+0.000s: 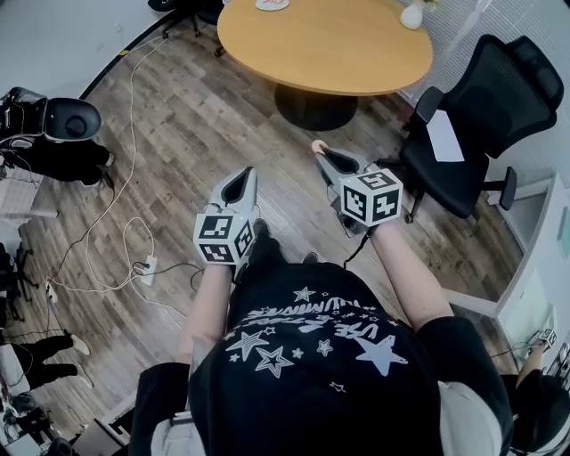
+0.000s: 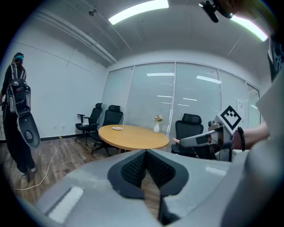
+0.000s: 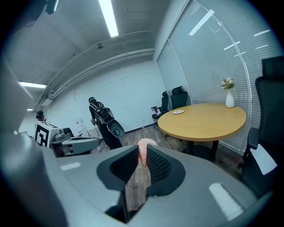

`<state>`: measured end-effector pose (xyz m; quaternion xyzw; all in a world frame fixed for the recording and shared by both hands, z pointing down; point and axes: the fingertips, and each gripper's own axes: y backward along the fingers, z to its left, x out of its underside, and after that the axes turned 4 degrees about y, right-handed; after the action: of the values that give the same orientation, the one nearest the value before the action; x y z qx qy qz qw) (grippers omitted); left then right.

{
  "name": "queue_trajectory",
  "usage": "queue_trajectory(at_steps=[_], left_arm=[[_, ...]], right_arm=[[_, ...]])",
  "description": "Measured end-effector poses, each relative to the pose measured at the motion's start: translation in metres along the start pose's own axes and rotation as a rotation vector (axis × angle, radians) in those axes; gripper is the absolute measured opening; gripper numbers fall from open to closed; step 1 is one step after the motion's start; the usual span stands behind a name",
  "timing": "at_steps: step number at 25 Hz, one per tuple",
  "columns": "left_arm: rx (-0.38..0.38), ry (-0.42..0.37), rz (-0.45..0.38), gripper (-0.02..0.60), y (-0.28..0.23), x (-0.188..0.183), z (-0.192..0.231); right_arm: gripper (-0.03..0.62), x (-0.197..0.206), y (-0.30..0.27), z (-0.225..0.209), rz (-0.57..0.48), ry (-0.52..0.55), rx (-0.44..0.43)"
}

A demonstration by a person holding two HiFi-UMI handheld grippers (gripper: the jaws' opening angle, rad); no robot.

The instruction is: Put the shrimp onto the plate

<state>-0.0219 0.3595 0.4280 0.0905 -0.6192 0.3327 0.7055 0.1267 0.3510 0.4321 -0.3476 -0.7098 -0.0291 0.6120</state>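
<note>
A pink shrimp [image 3: 143, 153] sticks up between the pads of my right gripper [image 3: 141, 148], which is shut on it. In the head view the shrimp [image 1: 318, 145] shows at the tip of the right gripper [image 1: 322, 153], held over the wood floor short of the round wooden table [image 1: 356, 62]. A small white plate [image 1: 272, 4] lies on the table's far side; it also shows as the plate [image 3: 178, 112] and the plate [image 2: 117, 128]. My left gripper [image 1: 246, 175] is beside the right one, its jaws together with nothing in them [image 2: 145, 152].
A black office chair [image 1: 481, 116] stands right of the table with a paper on its seat. A white vase [image 1: 411, 13] stands on the table's far right edge. Cables and a power strip [image 1: 147, 265] lie on the floor at left. A person in dark gear [image 2: 17, 119] stands at left.
</note>
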Motion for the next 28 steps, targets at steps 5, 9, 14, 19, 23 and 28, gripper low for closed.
queue_trajectory(at_steps=[5, 9, 14, 19, 23, 28], left_arm=[[0.002, -0.005, -0.002, 0.002, -0.01, -0.008, 0.012], [0.01, -0.002, -0.004, 0.002, -0.026, -0.02, 0.032], [0.041, -0.013, 0.001, 0.002, -0.052, -0.038, 0.059], [0.065, -0.013, 0.009, 0.002, -0.082, -0.056, 0.1], [0.081, -0.008, 0.015, 0.002, -0.102, -0.069, 0.136], [0.093, 0.006, 0.02, 0.002, -0.119, -0.077, 0.177]], right_arm=[[0.058, -0.004, -0.007, -0.014, -0.017, -0.028, 0.043], [0.058, -0.017, -0.02, -0.026, -0.043, -0.051, 0.075], [0.058, -0.036, -0.048, -0.038, -0.055, -0.071, 0.105], [0.06, -0.055, -0.092, -0.048, -0.057, -0.094, 0.13], [0.06, -0.068, -0.13, -0.054, -0.047, -0.11, 0.151], [0.06, -0.075, -0.17, -0.06, -0.029, -0.126, 0.179]])
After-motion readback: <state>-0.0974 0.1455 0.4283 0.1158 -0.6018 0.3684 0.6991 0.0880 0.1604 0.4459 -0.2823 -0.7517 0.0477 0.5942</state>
